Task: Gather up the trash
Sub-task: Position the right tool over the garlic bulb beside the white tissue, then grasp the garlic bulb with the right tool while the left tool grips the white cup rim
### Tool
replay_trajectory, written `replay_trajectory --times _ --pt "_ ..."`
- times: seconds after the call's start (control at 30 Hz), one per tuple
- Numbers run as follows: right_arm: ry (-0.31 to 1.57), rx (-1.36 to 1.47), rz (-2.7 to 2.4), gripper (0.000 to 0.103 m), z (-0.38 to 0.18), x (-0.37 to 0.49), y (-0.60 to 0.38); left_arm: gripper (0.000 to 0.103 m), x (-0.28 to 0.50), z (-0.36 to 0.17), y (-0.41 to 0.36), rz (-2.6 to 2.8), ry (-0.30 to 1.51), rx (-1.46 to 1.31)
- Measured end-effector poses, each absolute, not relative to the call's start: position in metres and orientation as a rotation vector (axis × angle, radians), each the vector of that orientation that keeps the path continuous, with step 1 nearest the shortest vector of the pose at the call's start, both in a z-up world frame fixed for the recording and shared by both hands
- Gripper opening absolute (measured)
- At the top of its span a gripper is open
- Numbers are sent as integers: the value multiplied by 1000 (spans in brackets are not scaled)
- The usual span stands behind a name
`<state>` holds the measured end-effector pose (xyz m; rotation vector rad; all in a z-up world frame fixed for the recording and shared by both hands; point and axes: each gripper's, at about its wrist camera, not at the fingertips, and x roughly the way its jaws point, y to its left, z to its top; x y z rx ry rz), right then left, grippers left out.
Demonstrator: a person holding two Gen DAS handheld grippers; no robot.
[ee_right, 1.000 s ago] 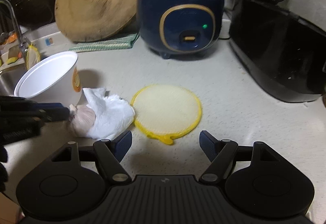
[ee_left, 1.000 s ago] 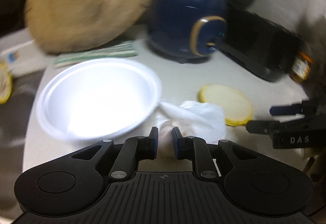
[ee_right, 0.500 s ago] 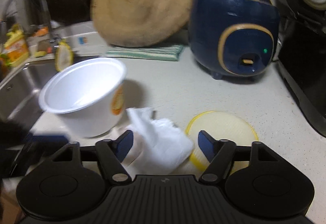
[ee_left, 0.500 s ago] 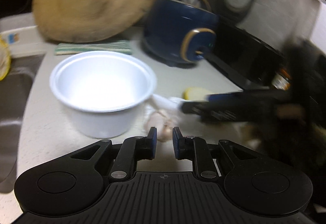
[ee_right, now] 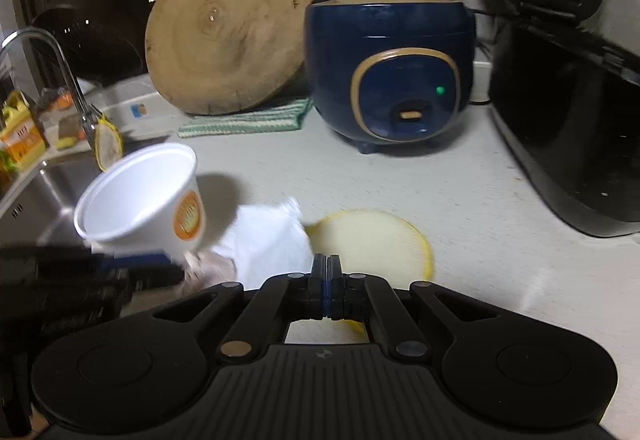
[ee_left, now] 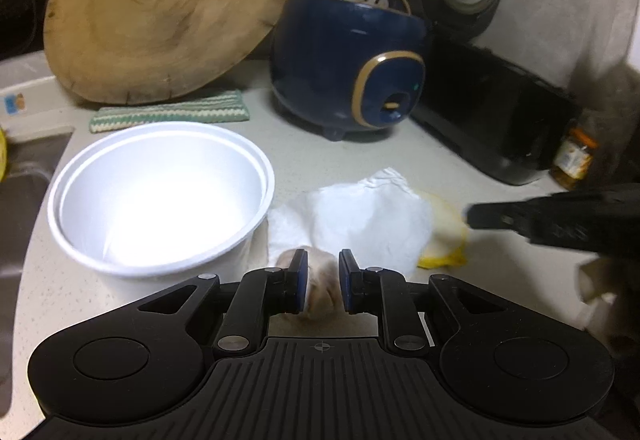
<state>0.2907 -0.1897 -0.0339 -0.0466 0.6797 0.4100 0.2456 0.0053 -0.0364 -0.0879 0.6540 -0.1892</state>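
At the bottom centre of the left wrist view, the left tongs stand narrow, gripping a pale papery lump, perhaps garlic. Just beyond lies a crumpled white tissue, touching the white paper bowl at centre left. In the right wrist view, the right tongs are pressed together, holding nothing visible, over a yellow lid. The step looks like gathering scraps; next, probably carrying the lump over the bowl and letting go.
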Motion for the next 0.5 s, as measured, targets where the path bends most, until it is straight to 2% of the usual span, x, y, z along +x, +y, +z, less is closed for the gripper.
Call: replay_trajectory --times 0.17,0.2,0.23,0.27,0.3,0.33,0.47,0.5 --pt "684 -34 479 3 -34 284 -192 22 260 -43 -12 -173 630 1" --pt "679 -42 508 8 -34 281 -189 22 261 -45 -14 -164 622 28" --pt "673 -56 534 23 -36 281 -183 22 262 -45 -16 -159 617 50" --pt "667 -64 544 33 -37 280 -179 22 261 -44 -17 -154 619 66" --pt "661 -67 543 50 -40 281 -174 22 260 -44 -16 -148 624 73" --pt "657 -62 539 55 -42 284 -170 22 258 -44 -14 -138 633 83" --pt "703 -8 556 55 -55 307 -151 39 248 -47 3 -114 683 79" --pt "718 -6 559 55 -59 313 -145 40 245 -47 8 -109 687 69"
